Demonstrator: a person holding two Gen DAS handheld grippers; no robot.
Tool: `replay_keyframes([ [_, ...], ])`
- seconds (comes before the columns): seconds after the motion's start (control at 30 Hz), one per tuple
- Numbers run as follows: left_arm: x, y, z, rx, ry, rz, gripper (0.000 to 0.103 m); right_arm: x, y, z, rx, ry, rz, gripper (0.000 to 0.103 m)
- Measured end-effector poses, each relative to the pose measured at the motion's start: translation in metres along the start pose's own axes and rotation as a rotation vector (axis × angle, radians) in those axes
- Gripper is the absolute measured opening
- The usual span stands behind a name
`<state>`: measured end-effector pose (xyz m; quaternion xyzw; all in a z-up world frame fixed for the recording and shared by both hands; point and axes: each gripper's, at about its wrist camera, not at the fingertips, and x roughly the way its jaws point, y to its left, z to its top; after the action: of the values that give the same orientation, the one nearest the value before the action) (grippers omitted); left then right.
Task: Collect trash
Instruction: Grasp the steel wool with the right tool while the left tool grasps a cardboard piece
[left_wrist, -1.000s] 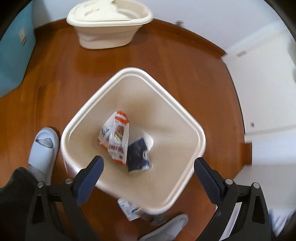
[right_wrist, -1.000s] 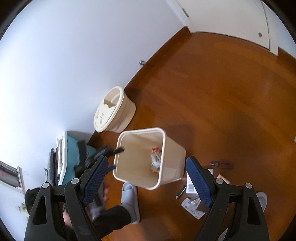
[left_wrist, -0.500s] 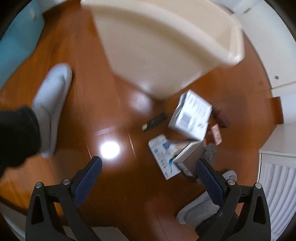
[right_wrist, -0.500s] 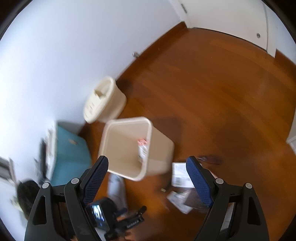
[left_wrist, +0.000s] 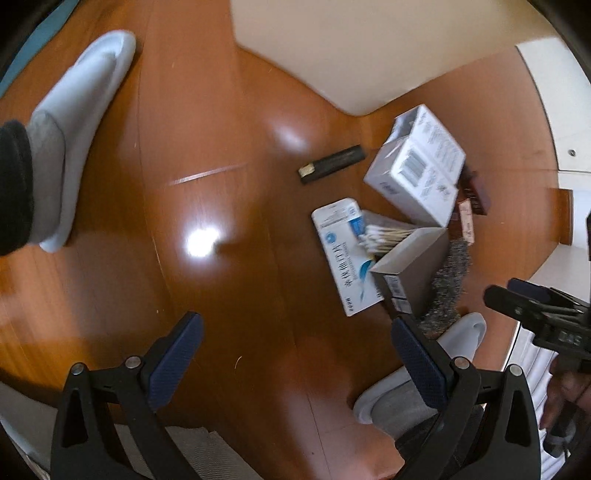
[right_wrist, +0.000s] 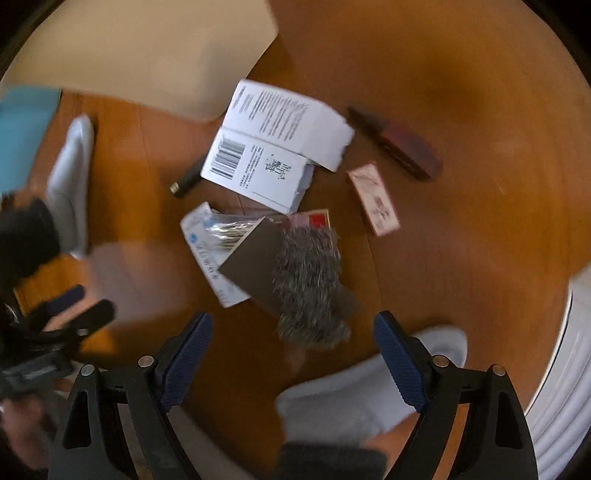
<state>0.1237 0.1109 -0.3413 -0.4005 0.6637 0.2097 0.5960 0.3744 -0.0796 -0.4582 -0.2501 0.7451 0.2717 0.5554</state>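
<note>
On the wood floor (left_wrist: 229, 155) I count one cream trash bin (left_wrist: 369, 48), seen only in part. The litter: one white printed carton (right_wrist: 273, 147), one blue-and-white flat packet (left_wrist: 343, 254), one bunch of cotton swabs (left_wrist: 384, 236), one grey open box (left_wrist: 413, 273), one grey steel-wool pad (right_wrist: 310, 288), one black stick with a gold end (left_wrist: 332, 164), one small pink box (right_wrist: 373, 199), one dark red box (right_wrist: 402, 147). Two pale slippers (left_wrist: 77, 122) (left_wrist: 406, 398). Two claws of mine (left_wrist: 291, 363) (right_wrist: 293, 358), each with two blue pads.

Glossy wood floor (left_wrist: 229, 155), printed cardboard box (right_wrist: 273, 147), bristly grey scrap (right_wrist: 310, 284)
</note>
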Motion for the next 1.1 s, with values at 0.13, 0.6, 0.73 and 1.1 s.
replay_keyframes([
  [0.13,0.015,0.003,0.001,-0.014,0.019,0.017,0.103,0.027,-0.004,0.004,-0.037,0.046,-0.046,0.09],
  [0.6,0.042,-0.022,-0.001,0.042,0.011,0.032,0.103,0.057,-0.012,-0.001,-0.09,0.103,-0.018,0.02],
  [0.73,0.038,-0.069,0.004,0.334,-0.072,0.007,0.103,0.016,-0.032,0.005,-0.047,0.081,0.018,0.019],
  [1.1,0.079,-0.121,0.033,0.737,0.179,-0.31,0.102,-0.109,-0.146,0.003,0.281,-0.219,0.169,0.02],
])
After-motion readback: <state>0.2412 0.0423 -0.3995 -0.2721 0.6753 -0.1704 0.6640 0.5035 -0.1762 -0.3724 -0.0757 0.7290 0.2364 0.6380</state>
